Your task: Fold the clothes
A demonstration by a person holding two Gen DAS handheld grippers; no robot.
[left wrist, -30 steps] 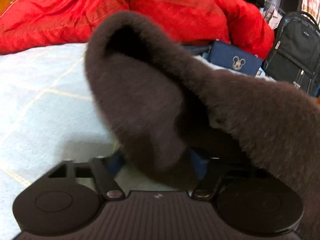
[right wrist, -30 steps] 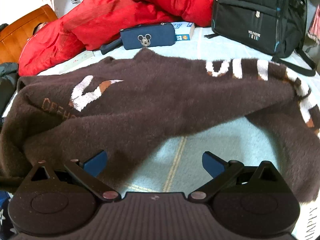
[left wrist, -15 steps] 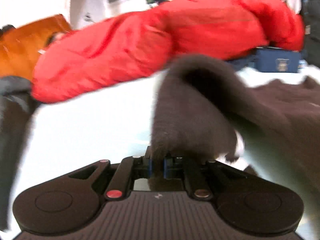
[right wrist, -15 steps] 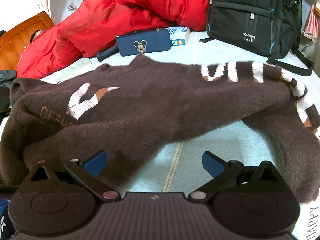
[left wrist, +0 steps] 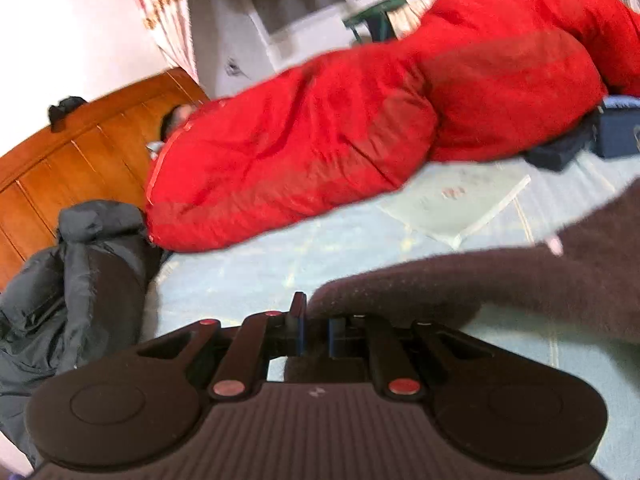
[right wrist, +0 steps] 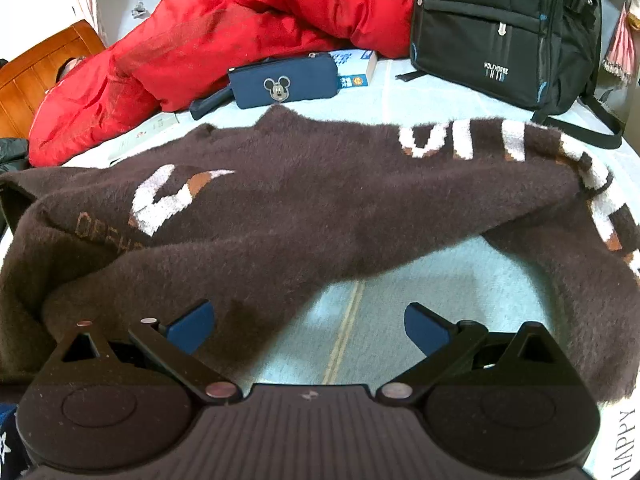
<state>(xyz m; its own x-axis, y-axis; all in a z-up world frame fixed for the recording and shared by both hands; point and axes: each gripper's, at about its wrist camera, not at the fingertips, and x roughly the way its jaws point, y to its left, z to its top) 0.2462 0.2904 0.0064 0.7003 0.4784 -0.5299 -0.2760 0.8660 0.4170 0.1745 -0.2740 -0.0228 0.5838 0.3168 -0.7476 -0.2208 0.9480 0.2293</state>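
Observation:
A fuzzy dark brown sweater (right wrist: 320, 208) with white and orange lettering lies spread across the pale blue bed sheet (right wrist: 400, 280). In the left wrist view a sleeve or edge of the sweater (left wrist: 440, 288) stretches in from the right. It runs between the blue pads of my left gripper (left wrist: 316, 330), which pinch the fabric while the jaws are opening slightly. My right gripper (right wrist: 308, 328) stands open just above the sheet. It holds nothing, and the sweater's near edge lies by its left pad (right wrist: 192, 326).
A red quilted cover (left wrist: 360, 120) is heaped along the far side. A black backpack (right wrist: 500, 28), a navy Mickey pouch (right wrist: 284, 82) and a book (right wrist: 356, 68) lie behind the sweater. A wooden headboard (left wrist: 60, 160) and a dark grey jacket (left wrist: 72, 280) are at the left.
My left gripper went from open around the sweater fabric to shut on it, then rose and swung left, drawing the fabric out. The right gripper has not moved.

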